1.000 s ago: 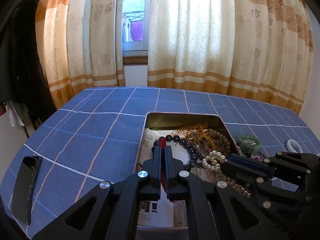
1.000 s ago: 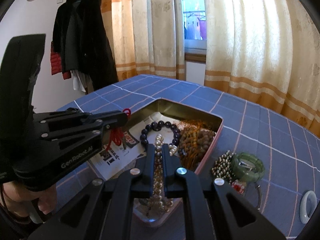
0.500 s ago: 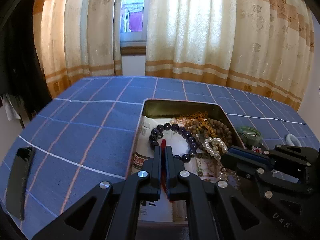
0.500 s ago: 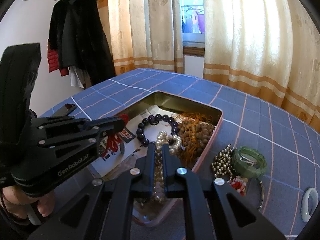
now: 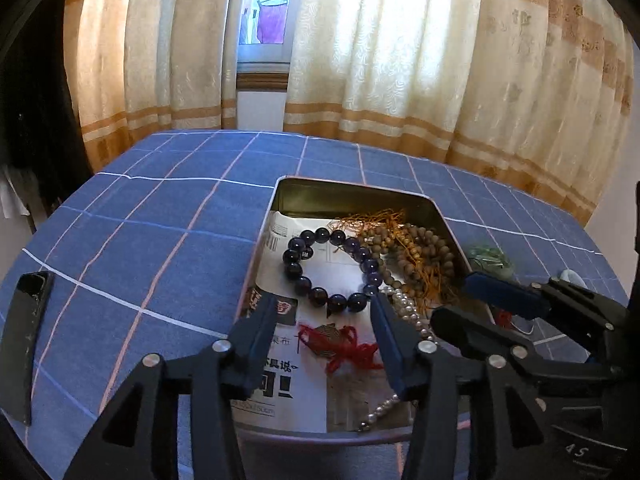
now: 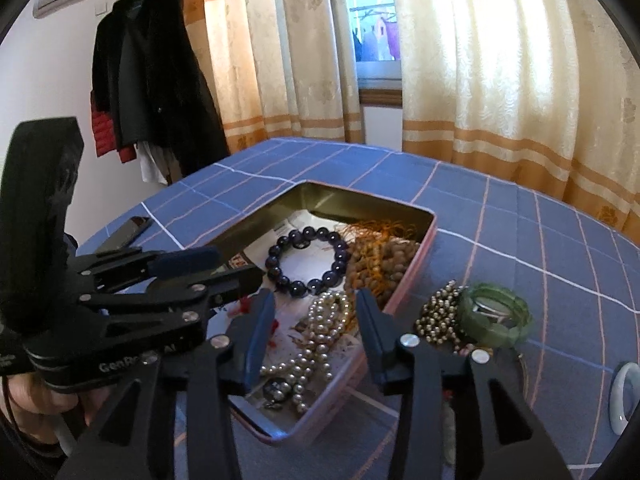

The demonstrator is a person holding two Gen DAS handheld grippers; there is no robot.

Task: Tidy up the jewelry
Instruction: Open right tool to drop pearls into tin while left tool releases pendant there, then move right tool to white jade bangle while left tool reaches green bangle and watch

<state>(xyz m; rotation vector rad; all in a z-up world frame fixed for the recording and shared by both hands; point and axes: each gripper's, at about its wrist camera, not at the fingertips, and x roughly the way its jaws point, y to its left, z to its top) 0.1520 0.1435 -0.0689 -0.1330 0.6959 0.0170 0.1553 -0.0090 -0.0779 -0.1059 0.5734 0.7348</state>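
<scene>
hovering over tin: both grippers hang above the open tin; jaws of each have just been opening, now apart, pads pressing nothing.
left gripper: red knotted charm lies loose on the printed paper between its fingers.
right gripper: pearl strand lies under the gap.
risk: pearls lie against the wooden beads, so a lift may drag a tangle over the rim.
still outside: metal bead string, green bangle, white ring, perhaps jade.
left view only: phone in full.
right view only: hanging coat.
</scene>
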